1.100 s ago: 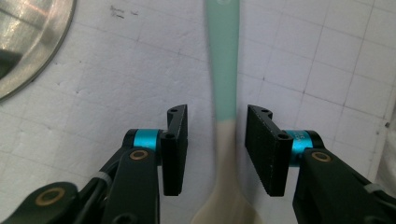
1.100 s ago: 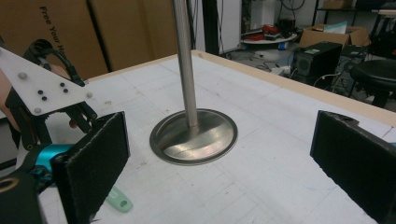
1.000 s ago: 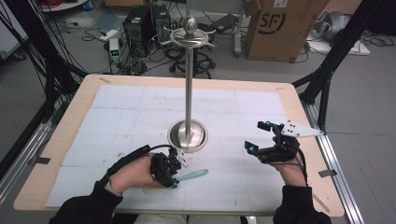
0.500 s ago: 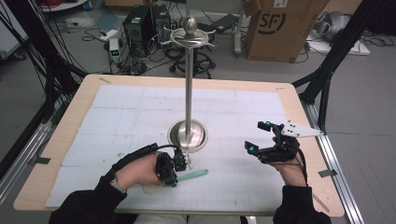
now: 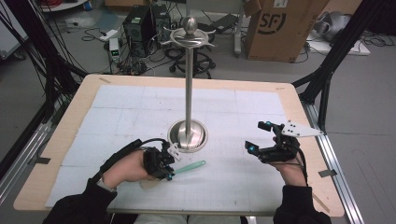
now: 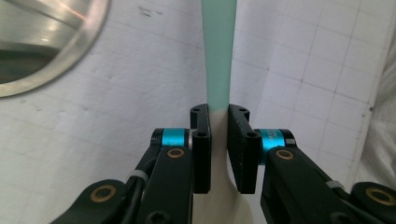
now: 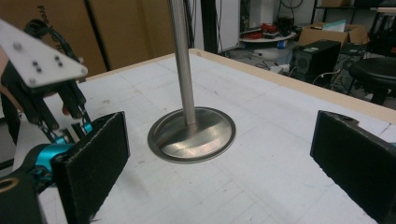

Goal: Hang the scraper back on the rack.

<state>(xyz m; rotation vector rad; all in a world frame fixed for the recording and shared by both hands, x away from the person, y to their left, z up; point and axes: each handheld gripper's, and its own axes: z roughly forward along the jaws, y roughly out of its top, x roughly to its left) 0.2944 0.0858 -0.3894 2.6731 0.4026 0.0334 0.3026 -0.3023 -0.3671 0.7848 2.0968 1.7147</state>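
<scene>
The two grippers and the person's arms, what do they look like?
Both the left gripper and the right gripper are black with turquoise accents and brass-coloured pivots. The right carries a pale grey three-cornered plate. A black cable loops from the left one. Both sleeves are black.

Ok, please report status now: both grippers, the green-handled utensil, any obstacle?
Left gripper shut on mint-green-handled cream utensil, flat on white mat. Right gripper open, empty. Steel pole stand close beside.

Glossy metal stand (image 5: 187, 133), matt plastic spatula (image 5: 189, 166), wooden table (image 5: 308, 107)
</scene>
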